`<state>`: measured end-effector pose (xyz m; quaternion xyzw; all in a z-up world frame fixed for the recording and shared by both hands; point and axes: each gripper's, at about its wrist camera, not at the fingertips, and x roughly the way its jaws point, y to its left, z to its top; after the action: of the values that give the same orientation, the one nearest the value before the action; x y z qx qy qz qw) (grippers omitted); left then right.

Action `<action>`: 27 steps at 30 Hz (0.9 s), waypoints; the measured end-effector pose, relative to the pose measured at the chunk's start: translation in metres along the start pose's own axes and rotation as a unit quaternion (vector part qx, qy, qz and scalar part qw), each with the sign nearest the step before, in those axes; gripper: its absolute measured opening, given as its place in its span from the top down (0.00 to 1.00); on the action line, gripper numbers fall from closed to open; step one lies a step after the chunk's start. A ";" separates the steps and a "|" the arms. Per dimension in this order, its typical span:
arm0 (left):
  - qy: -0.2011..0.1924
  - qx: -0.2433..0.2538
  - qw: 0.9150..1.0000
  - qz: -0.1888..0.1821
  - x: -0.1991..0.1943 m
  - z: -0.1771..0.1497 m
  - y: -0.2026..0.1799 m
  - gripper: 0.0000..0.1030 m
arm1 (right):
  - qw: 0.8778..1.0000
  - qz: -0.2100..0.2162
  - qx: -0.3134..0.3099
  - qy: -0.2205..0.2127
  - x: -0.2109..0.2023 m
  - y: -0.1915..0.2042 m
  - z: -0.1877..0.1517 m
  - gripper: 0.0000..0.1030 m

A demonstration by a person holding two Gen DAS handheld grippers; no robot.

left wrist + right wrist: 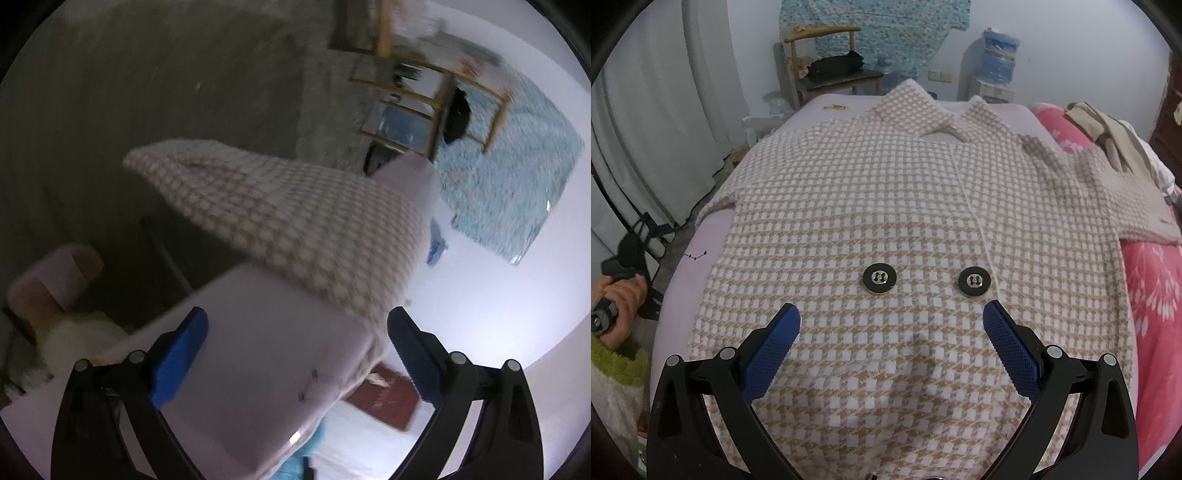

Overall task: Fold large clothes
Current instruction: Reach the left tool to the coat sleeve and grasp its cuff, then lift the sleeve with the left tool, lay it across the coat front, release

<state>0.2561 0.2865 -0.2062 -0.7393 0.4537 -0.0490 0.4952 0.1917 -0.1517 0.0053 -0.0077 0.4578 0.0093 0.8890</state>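
Note:
A beige-and-white houndstooth coat [886, 206] lies flat, front up, on a bed with a lilac sheet [812, 114]. Its collar [908, 99] points to the far end, and two black buttons [880, 279] [974, 281] sit just beyond my right gripper [892, 347]. That gripper hovers open over the coat's lower front, holding nothing. One sleeve reaches right onto a pink quilt [1152, 295]. The tilted, blurred left wrist view shows the other sleeve [295, 221] draped at the bed's side edge. My left gripper [297, 354] is open and empty above the lilac bed [258, 350], short of the sleeve.
A wooden chair [831, 74] with dark clothing stands past the bed's far end. White curtains [665, 110] hang at the left. Folded clothes [1108, 136] lie on the quilt at the far right. A hand [624, 295] shows at the left edge. A red-brown flat object [388, 398] lies low beside the bed.

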 end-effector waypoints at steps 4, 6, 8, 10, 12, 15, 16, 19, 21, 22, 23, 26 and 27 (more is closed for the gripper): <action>0.020 -0.072 0.997 -0.028 0.019 0.030 0.020 0.08 | 1.000 0.000 -0.003 0.001 0.001 0.001 0.001 0.08; 0.027 -0.099 0.994 -0.025 0.029 0.041 0.028 0.08 | 1.000 0.000 -0.005 0.002 0.001 0.002 0.002 0.08; 0.036 -0.112 0.993 -0.016 0.040 0.050 0.033 0.08 | 1.000 -0.002 -0.006 0.002 0.002 0.002 0.002 0.08; 0.036 -0.126 0.991 -0.011 0.047 0.055 0.038 0.08 | 1.000 -0.005 -0.005 0.003 0.002 0.001 0.002 0.08; 0.019 -0.132 0.991 -0.007 0.049 0.061 0.043 0.09 | 1.000 -0.008 -0.002 0.004 0.003 -0.001 0.002 0.08; 0.000 -0.131 0.991 0.002 0.048 0.069 0.032 0.29 | 1.000 -0.012 0.004 0.006 0.003 -0.005 0.003 0.08; -0.007 -0.130 0.991 0.011 0.046 0.072 0.029 0.43 | 1.000 -0.014 0.006 0.007 0.003 -0.007 0.003 0.08; -0.048 -0.113 0.992 0.033 0.030 0.074 0.018 0.70 | 1.000 -0.016 0.015 0.008 0.003 -0.012 0.002 0.08; -0.080 -0.065 0.993 0.058 0.017 0.076 -0.007 0.79 | 1.000 -0.016 0.020 0.009 0.004 -0.015 0.003 0.08; -0.097 -0.039 0.992 0.070 0.011 0.076 -0.022 0.84 | 1.000 -0.016 0.022 0.008 0.004 -0.016 0.003 0.08; -0.120 -0.004 0.989 0.083 0.001 0.073 -0.039 0.86 | 1.000 -0.016 0.023 0.007 0.004 -0.017 0.003 0.08; -0.183 0.097 0.973 0.103 -0.029 0.050 -0.092 0.89 | 1.000 -0.015 0.025 0.003 0.002 -0.020 0.004 0.08; -0.200 0.130 0.965 0.110 -0.035 0.039 -0.109 0.89 | 1.000 -0.015 0.026 0.001 0.001 -0.021 0.004 0.08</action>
<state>0.3236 0.3490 -0.1277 -0.6091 0.4139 0.0961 0.6696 0.1959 -0.1726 0.0064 0.0085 0.4589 -0.0157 0.8883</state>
